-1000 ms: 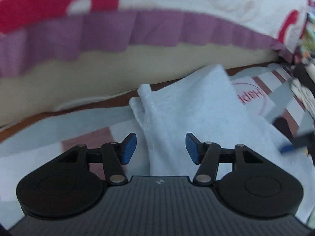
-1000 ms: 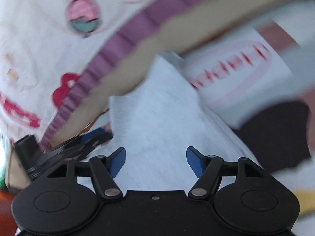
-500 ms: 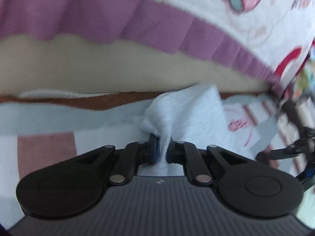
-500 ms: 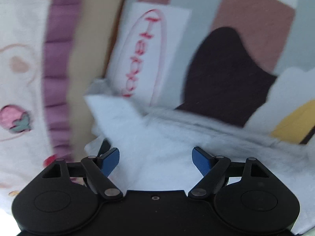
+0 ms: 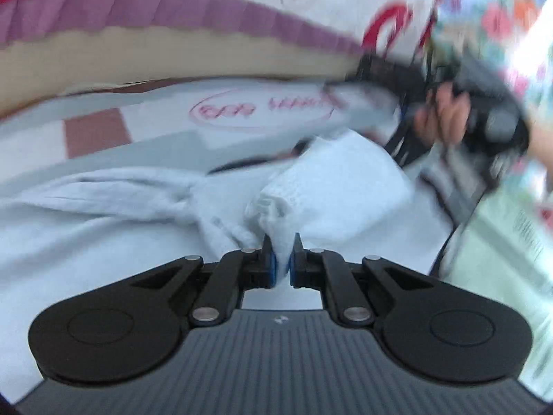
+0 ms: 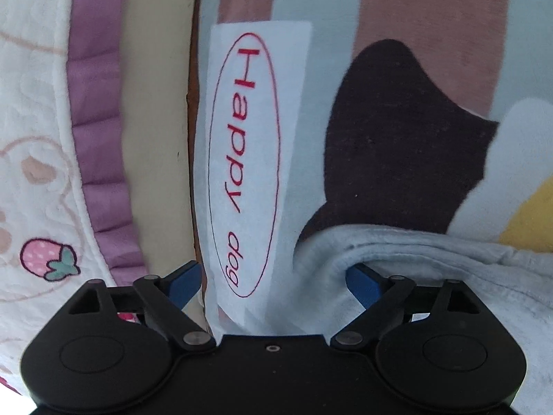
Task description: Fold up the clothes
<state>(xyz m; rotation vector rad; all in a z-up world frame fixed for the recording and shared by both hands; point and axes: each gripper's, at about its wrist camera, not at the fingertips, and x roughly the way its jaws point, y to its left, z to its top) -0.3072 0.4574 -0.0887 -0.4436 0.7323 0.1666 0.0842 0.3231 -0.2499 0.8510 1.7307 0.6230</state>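
Left gripper [image 5: 280, 259] clamped on a bunched corner of the pale blue garment [image 5: 331, 186], blue pads nearly together with a pinch of ribbed fabric squeezed between them. Garment spread across the sheet [image 5: 166, 117], rumpled folds trailing off to the left of the left wrist view, a flatter folded flap lying just beyond the pinch. Right gripper [image 6: 273, 283] with jaws opening, spread wide, nothing pressed between the pads; a rolled edge of the garment [image 6: 397, 245] draped over the right finger [image 6: 363, 285], left finger [image 6: 183, 282] standing over the sheet's edge. Between those fingers, only the sheet's white patch [image 6: 255, 138] reading "Happy dog" in a red oval. In the blurred left wrist view, a hand [image 5: 442, 117] gripping the right gripper's black body at upper right, beside the garment's far edge. Beyond the sheet, a white quilt [image 6: 31, 110] with a purple frill [image 6: 100, 110] and a strawberry print.
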